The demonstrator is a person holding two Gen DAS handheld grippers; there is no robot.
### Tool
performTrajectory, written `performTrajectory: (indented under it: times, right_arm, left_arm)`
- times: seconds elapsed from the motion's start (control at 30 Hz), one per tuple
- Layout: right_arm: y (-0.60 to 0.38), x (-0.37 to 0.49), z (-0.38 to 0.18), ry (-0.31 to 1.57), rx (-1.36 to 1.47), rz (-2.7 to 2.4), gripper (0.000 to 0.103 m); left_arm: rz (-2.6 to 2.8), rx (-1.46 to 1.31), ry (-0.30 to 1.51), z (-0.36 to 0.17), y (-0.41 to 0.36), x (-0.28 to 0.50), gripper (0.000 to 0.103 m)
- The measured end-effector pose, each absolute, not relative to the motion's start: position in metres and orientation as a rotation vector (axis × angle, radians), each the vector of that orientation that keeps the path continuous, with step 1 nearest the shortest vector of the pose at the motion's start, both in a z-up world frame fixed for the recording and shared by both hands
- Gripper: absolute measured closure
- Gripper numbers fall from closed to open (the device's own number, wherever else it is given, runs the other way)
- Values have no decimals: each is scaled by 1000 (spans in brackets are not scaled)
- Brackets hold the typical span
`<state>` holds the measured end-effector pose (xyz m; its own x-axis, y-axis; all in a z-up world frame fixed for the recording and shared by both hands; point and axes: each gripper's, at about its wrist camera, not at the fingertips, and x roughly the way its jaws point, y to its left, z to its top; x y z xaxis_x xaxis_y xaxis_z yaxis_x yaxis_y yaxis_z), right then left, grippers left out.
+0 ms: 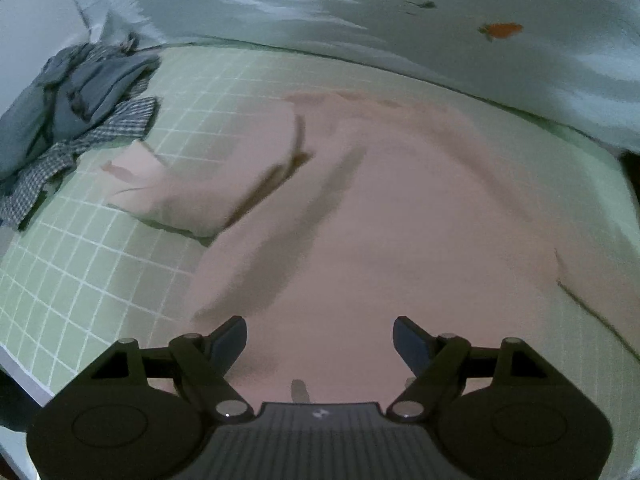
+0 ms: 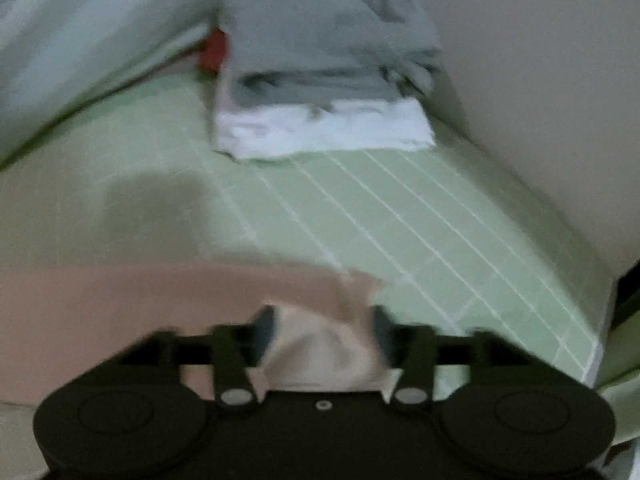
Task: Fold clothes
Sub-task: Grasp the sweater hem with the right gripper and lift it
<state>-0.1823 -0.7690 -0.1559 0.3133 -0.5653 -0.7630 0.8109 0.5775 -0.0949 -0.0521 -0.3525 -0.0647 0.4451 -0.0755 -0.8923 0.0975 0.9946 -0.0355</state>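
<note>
Two grippers, both over a pink garment (image 1: 400, 208) spread on a green gridded mat (image 1: 80, 264). No readable writing anywhere; only a small pale emblem on the left gripper's ribbed body, too small to read.

Left gripper (image 1: 320, 340): jaws spread wide, nothing between them, pink cloth directly beneath and ahead. Contact with the cloth cannot be told. Ahead-left of it, a folded-over flap or sleeve of the same garment (image 1: 188, 188) lies on the mat with a dark crease beside it. Farther ahead-left, at the mat's edge, a loose heap of blue-grey and checked clothes (image 1: 80, 120). Beyond the mat's far edge, a pale wrinkled sheet (image 1: 280, 8) with a small orange mark (image 1: 502, 30) ahead-right and a darker smudge near it.

Right gripper (image 2: 324, 332): view blurred. Jaws apart, a bunched pale-pink fold (image 2: 324, 348) sits in the gap between the fingers; pads do not look pressed on it, blur makes that uncertain. Pink cloth runs off to its left. Bare mat ahead and to the right. Farther ahead, a folded stack (image 2: 320, 92): grey items on top, white at the bottom. Something red (image 2: 214, 52) peeks from behind the stack's left side. Plain wall beyond on the right.
</note>
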Motion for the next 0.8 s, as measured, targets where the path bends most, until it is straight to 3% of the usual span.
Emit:
performTrajectory:
  times: [0.13, 0.2, 0.47, 0.6, 0.8]
  right_arm:
    - [-742, -151, -140, 777, 333, -802, 10]
    - [-721, -126, -132, 764, 301, -718, 4]
    - [-653, -10, -123, 780, 204, -442, 6]
    - [-634, 42, -140, 853, 175, -340, 21]
    - [-614, 88, -159, 896, 136, -152, 23]
  left_arm:
    - [-90, 24, 1099, -64, -340, -27, 21]
    - [-89, 19, 1098, -65, -334, -13, 21]
    - [-55, -48, 1125, -87, -319, 54, 18]
    - [-23, -111, 1154, -103, -320, 80, 18]
    - [-2, -106, 1156, -127, -328, 103, 17]
